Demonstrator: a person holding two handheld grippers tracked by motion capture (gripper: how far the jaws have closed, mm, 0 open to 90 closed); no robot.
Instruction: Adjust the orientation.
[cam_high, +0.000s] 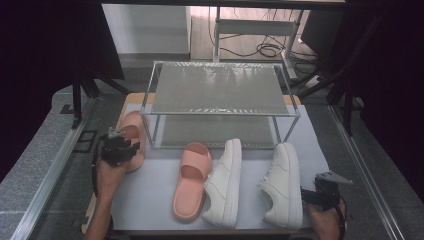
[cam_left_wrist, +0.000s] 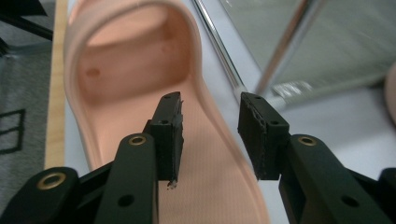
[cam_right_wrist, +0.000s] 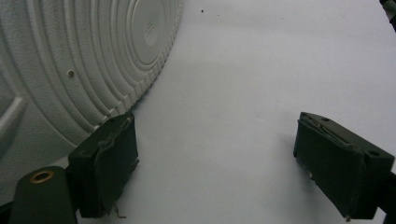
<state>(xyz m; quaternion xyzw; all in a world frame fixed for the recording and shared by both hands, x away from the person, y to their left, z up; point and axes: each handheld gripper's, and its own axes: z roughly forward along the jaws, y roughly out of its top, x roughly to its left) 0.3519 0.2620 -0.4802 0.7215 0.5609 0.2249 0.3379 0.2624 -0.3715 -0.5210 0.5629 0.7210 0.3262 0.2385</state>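
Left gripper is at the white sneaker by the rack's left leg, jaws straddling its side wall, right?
Not the sneaker. The left gripper is at a pink slide sandal by the rack, jaws straddling its side wall without yet pressing it; the left gripper view shows it.

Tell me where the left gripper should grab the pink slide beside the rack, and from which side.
Grip the pink slide by its raised side wall at the heel end, coming from above with the left gripper: one jaw inside on the footbed, one outside. The wall is thin and upright, and the jaws already straddle it, probably without pressing.
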